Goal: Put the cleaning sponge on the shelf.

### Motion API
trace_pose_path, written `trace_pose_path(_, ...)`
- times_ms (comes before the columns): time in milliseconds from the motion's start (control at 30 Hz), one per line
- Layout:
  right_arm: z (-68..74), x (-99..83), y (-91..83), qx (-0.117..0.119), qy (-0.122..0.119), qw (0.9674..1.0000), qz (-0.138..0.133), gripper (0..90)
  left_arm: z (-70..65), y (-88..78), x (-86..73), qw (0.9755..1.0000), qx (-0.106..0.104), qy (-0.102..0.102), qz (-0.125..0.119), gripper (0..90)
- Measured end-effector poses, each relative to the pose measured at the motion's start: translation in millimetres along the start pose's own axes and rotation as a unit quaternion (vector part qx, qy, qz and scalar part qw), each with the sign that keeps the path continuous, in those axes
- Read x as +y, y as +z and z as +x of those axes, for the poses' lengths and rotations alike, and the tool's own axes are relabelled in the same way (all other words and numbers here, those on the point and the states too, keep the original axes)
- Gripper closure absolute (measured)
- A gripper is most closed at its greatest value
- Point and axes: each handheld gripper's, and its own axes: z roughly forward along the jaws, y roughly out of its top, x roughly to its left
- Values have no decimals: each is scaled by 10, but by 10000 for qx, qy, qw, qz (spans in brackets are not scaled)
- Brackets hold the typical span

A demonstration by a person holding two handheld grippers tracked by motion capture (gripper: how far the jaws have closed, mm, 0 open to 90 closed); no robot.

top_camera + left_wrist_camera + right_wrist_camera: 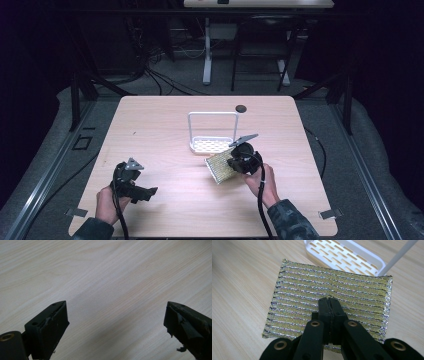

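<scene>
right gripper (pixel 328 301) pinches the glittery scouring pad (pixel 312 290), jaws fully closed on a fold; next it likely needs lifting into the white rack (pixel 347 256).

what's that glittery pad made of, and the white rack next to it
The pad looks like a scouring sponge covered in woven metallic thread, gold and silver: ribbed rows that glint, and the surface dimples where the right gripper pinches it. The rack seems to be moulded white plastic, smooth and matt with a slotted base; its thin white hoop handle could be coated wire.
</scene>
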Motion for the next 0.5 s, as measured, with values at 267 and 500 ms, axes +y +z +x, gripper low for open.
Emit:
trace_pose_path(267,45,51,45,42,6,10000,-38,900,10,-13,0,10000,-6,-16,-18,55)
trace_pose_path(500,40,68,58,64,54,9999,-82,900,-8,-14,7,10000,-19,1,-34,56)
